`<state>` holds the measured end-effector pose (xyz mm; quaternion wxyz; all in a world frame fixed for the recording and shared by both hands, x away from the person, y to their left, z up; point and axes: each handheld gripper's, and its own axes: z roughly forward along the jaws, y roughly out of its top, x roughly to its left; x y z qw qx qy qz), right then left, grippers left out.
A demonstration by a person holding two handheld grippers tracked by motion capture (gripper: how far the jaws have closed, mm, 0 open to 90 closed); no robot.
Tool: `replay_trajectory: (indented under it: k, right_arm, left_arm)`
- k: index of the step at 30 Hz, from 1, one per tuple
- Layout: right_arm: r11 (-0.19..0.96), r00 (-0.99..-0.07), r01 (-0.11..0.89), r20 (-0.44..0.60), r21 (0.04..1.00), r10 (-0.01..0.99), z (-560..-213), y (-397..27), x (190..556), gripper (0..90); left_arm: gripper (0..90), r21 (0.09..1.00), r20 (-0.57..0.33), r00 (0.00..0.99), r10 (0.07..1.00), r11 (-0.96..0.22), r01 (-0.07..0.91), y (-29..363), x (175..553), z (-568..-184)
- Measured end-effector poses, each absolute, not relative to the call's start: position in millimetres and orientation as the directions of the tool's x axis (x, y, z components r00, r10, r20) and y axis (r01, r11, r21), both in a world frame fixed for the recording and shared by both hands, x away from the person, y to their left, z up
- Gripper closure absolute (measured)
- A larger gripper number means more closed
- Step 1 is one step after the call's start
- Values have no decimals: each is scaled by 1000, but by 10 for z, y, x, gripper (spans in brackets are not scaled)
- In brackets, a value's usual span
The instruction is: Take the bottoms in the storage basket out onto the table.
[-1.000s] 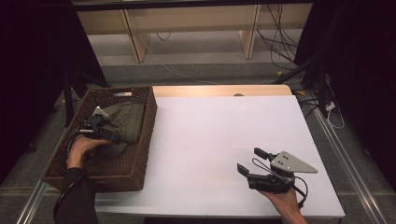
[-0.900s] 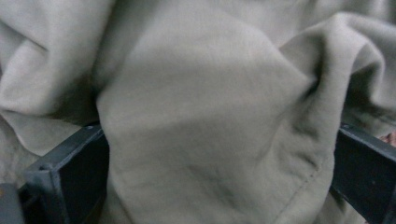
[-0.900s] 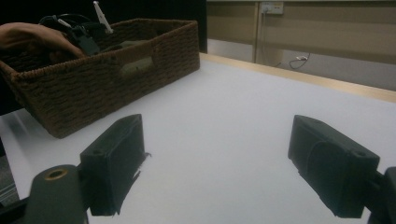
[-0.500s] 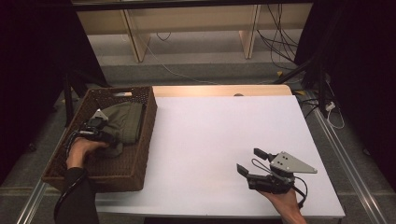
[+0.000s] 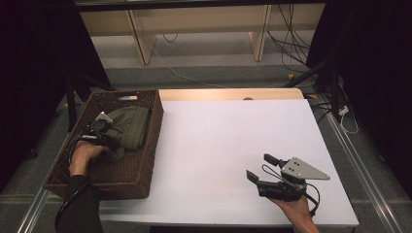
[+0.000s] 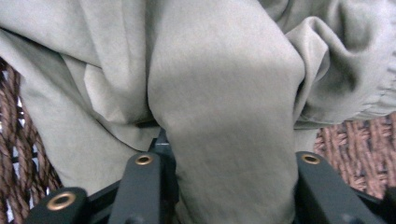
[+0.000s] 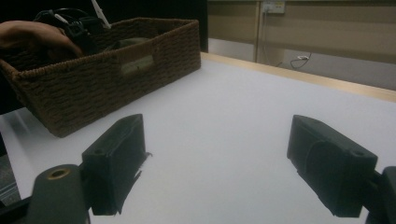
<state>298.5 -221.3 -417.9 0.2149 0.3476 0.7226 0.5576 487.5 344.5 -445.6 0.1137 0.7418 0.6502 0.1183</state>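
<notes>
the olive garment (image 5: 127, 127) lies bunched inside the wicker basket (image 5: 145, 160) at the table's (image 5: 218, 145) left edge, prob. so it can be lifted out. the left gripper (image 5: 103, 135) is reached into the basket w/ its jaws just closed; a thick fold of cloth (image 6: 224, 140) is pinched between them. the right gripper (image 5: 262, 167) is rested on the bare tabletop, well apart, jaws spread w/ nothing between, likely kept ready to take the cloth once it's brought over.

Garment (image 6: 224, 93) edges beyond frame
</notes>
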Motion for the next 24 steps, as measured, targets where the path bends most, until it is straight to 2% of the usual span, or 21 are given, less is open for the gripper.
replay_trajectory:
  k: [10,24]
  right_arm:
    - [133,-661,263,78,956,746,-4172,-2223,2983,205]
    - [134,-659,259,73,957,748,-4168,-2234,2979,205]
  left_arm:
    - [638,459,-66,132,989,-88,884,3479,4806,-4176]
    - [639,588,-108,143,984,-52,808,3519,4668,-3827]
